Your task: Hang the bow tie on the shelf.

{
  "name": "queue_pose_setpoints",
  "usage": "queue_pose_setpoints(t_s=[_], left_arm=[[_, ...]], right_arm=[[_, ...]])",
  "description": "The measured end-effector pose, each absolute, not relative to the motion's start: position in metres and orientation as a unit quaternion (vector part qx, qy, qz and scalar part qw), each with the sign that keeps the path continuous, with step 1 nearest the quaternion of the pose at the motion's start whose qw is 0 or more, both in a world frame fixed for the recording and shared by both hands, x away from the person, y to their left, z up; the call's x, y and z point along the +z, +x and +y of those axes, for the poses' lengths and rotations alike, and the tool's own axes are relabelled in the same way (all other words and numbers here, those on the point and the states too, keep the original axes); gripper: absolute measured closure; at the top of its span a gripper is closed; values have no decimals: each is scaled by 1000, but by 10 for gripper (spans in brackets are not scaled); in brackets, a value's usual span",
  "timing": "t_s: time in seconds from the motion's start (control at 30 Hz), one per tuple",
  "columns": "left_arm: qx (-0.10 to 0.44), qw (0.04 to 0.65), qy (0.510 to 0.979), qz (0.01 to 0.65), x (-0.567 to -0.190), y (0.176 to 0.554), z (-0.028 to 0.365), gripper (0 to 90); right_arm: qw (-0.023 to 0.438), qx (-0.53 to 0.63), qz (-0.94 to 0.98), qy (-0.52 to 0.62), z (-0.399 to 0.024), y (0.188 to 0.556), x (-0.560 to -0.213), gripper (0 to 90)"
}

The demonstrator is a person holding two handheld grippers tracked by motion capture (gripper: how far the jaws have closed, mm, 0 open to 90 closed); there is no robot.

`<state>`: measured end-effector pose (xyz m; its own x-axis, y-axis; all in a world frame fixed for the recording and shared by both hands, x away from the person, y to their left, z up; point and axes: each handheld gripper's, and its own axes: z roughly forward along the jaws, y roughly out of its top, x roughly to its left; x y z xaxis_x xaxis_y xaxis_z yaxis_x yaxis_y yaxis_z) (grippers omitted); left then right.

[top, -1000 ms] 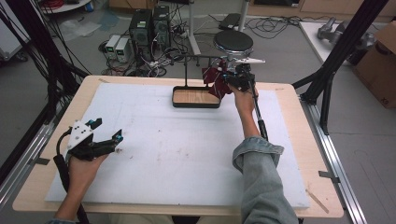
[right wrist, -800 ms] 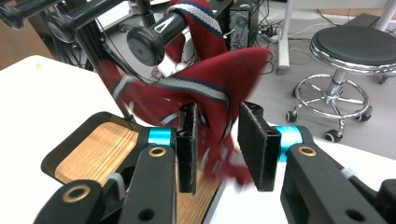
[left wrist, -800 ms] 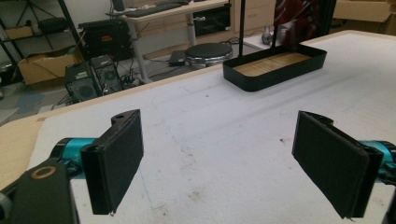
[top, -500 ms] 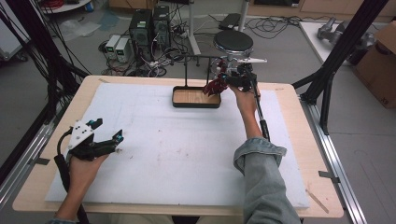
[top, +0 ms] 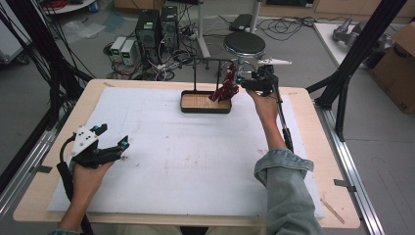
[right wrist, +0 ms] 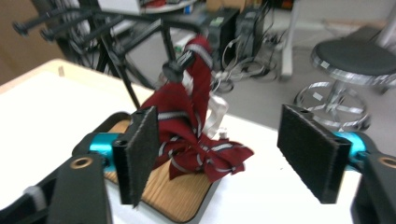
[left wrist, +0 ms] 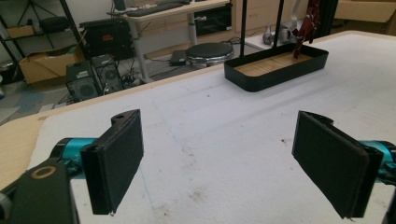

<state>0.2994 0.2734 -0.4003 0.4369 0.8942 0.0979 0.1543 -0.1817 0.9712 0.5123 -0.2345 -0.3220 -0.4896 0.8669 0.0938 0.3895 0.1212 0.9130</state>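
A dark red striped tie [top: 224, 90] hangs from the end of a black rail [top: 210, 59] over a black tray [top: 205, 110] with a wooden floor, at the table's far middle. My right gripper [top: 242, 81] is just right of it. In the right gripper view its jaws [right wrist: 229, 154] have just been opening and stand wide apart. The tie [right wrist: 187, 126] hangs a little beyond them, draped on the rail's knob [right wrist: 177, 67], and no pad presses on it. My left gripper [top: 113, 135] rests open at the near left; its jaws [left wrist: 224, 163] hold nothing.
A white mat [top: 195, 156] covers most of the wooden table [top: 303, 98]. Beyond the far edge stand a round black stool [top: 244, 45], computer cases [top: 156, 24] and floor cables. Black frame posts [top: 352, 63] rise at both sides.
The right gripper's jaws have opened and let go of the red tie, and the hand has drawn back to the right and slightly up. The left hand has stayed put.
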Motion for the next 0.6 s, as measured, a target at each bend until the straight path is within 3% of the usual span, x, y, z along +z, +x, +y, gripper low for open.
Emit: queue_pose_setpoints(t_s=[0.6], left_arm=[[364, 506, 680, 386, -402, 300, 271, 170]], right_arm=[[284, 531, 661, 448, -282, 463, -297, 117]])
